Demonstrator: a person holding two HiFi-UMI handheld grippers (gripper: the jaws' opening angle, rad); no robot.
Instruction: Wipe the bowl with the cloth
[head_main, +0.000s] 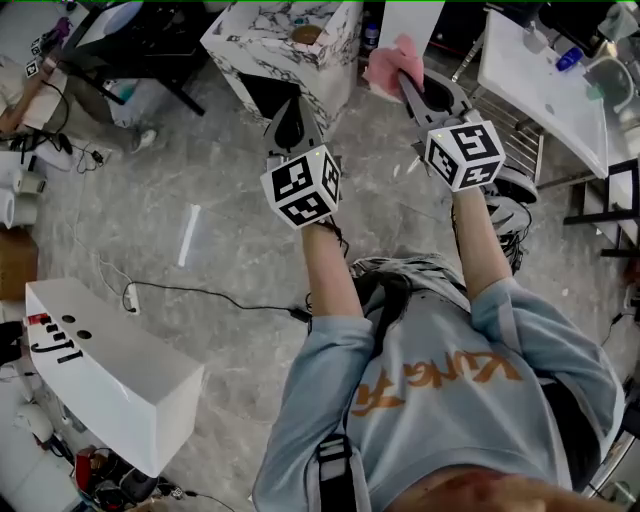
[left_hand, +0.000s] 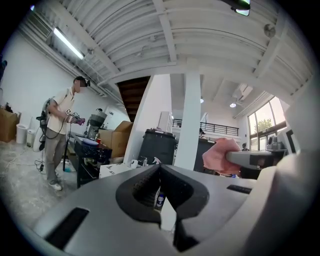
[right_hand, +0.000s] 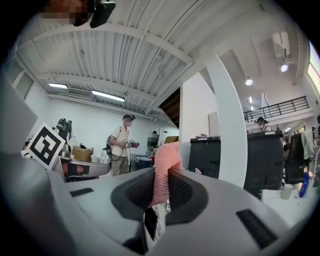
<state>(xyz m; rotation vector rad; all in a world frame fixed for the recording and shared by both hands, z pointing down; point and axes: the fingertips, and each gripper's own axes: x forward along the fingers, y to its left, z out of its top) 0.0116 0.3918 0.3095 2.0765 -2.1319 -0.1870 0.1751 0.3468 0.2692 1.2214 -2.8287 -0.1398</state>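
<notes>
My right gripper is shut on a pink cloth, held up in front of me. In the right gripper view the cloth stands up out of the closed jaws. My left gripper is shut with nothing between its jaws, level with the right one and to its left. The left gripper view shows its jaws meeting, with the cloth and the right gripper off to the right. A brown bowl sits on a marble-patterned table beyond both grippers.
A white table with small items stands at the far right. A white box lies on the floor at the left, with a cable running past it. A white pillar and another person stand in the room.
</notes>
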